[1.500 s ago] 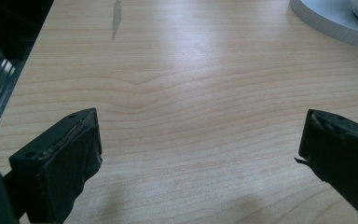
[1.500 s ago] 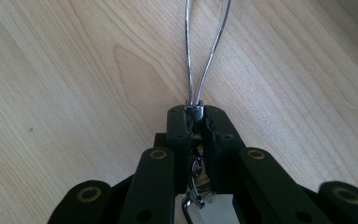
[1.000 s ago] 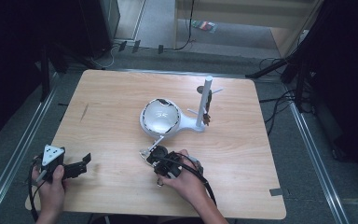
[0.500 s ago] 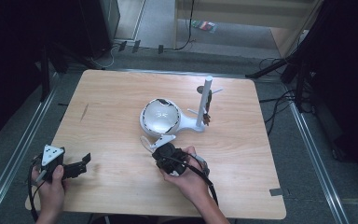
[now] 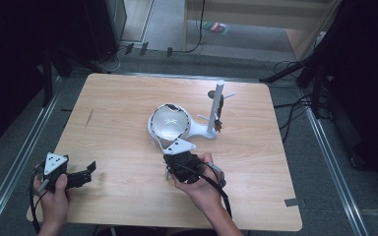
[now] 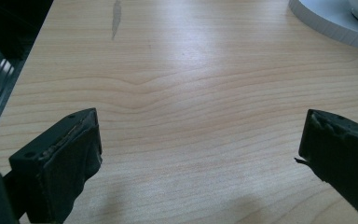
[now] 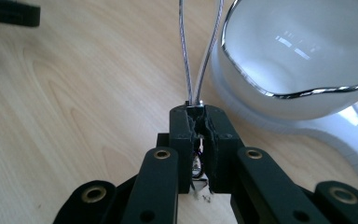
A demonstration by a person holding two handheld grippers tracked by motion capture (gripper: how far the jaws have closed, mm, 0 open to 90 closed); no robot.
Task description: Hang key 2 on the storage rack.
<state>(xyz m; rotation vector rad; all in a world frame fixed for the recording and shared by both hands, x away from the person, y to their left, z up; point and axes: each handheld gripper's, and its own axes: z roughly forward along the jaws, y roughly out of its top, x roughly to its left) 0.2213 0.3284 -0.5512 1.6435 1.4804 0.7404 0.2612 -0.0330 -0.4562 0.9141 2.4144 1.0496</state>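
— What's that in the right gripper (image 7: 199, 122)? The jaws look clamped tight.

— They are, on a thin loop of silvery chain or cord (image 7: 196, 51), some necklace-like thing. Two strands come out of the pinch and run away from the jaws, past the white dish with the chrome rim (image 7: 298, 60). What hangs below the pads I cannot make out; there's something small and dark tucked in there.

— Where is it on the table?

— Near the middle of the light wooden table (image 5: 118, 113), on the person's side of that dish. From the high view the right gripper (image 5: 179, 164) sits just beside the dish (image 5: 169, 124), which shares a white base with an upright white post with side pegs (image 5: 218, 105). Something small and dark already hangs on the post.

— And the other hand?

— The left gripper (image 5: 74, 176) rests near the table's front-left corner, well apart from all this, its jaws standing wide with bare wood between them.

— What could go wrong?

— I'd guess the chain is meant for a peg. The strands are fine and slack, so they could catch on the chrome rim and drag the stand. The grip is on a very small bit, so a tug might pull it free. And swinging loose, the loop could miss the peg.
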